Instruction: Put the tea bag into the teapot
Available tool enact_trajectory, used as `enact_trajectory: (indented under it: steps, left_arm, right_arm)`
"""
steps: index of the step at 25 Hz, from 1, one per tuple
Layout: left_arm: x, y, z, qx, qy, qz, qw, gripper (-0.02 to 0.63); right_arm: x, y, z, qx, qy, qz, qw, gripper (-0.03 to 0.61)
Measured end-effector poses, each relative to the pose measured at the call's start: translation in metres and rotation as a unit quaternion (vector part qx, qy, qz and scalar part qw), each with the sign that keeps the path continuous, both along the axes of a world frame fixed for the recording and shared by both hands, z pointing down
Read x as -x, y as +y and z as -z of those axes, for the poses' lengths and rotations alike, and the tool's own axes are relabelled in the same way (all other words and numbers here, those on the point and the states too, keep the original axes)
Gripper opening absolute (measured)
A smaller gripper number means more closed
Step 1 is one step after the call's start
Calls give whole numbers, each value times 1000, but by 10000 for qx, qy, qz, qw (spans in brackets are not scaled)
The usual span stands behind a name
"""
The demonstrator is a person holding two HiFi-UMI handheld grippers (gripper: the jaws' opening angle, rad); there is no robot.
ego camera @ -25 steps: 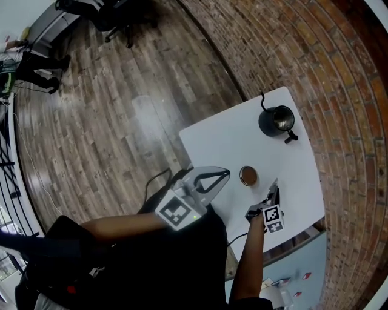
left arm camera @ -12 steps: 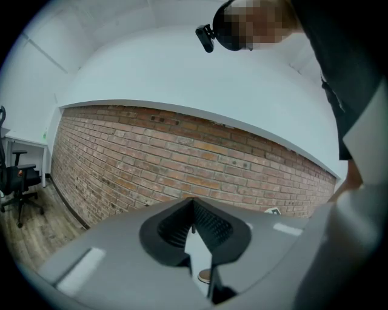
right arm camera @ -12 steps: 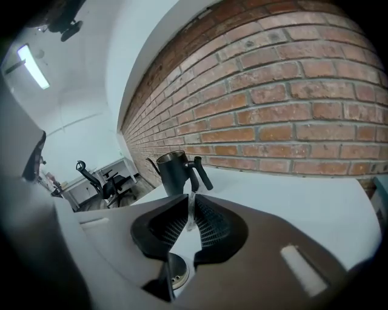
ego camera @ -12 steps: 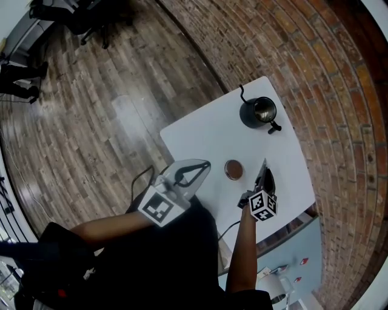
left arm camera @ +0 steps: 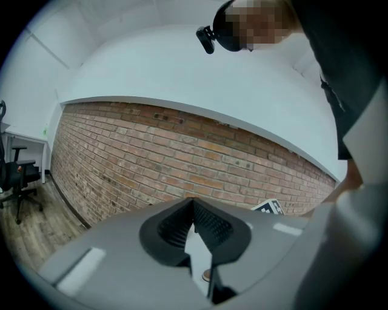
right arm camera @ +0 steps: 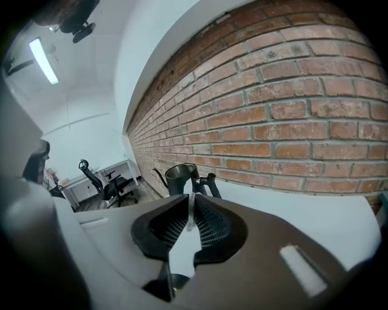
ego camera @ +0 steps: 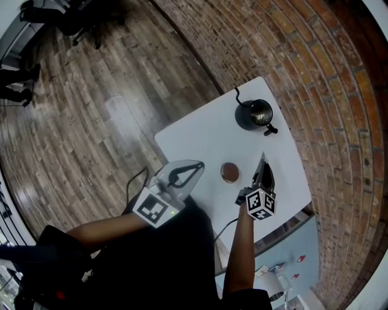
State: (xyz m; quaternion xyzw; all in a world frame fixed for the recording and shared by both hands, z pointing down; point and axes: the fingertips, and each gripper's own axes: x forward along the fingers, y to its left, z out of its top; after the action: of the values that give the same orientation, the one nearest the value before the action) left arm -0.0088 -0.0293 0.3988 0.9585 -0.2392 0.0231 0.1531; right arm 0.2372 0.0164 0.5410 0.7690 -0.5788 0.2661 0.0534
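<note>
The black teapot (ego camera: 253,115) stands open-topped at the far end of the white table (ego camera: 200,133); in the right gripper view the teapot (right arm camera: 180,177) is straight ahead of the jaws. My right gripper (ego camera: 262,161) hovers over the table between the teapot and a small brown cup (ego camera: 230,172). The right gripper (right arm camera: 193,204) is shut on a thin whitish tea bag (right arm camera: 191,215) pinched between its pads. My left gripper (ego camera: 197,166) hangs over the table's near edge, left of the cup. In its own view the left gripper (left arm camera: 194,204) is shut with nothing in it.
A brick wall (ego camera: 327,91) runs along the table's far and right sides. Wooden floor (ego camera: 91,121) lies to the left, with office chairs (ego camera: 79,18) far off. The cup's dark rim (right arm camera: 176,282) shows below the right jaws.
My right gripper has moved forward past the brown cup toward the teapot, still holding the tea bag. The left gripper has stayed by the near edge.
</note>
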Motion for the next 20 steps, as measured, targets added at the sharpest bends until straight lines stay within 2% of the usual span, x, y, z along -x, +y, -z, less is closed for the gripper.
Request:
enact_trajectory:
  steps: [6,20]
  left_arm:
    - [10,-6,-6,50,-37,66,10000,0]
    - [27,-15,-12,130,-52,273,9995,0]
  right_arm:
    - [-3,-15,0,-80,-207,-108,9997,31]
    - [-9,-57,22,-116,275,186,9994,29]
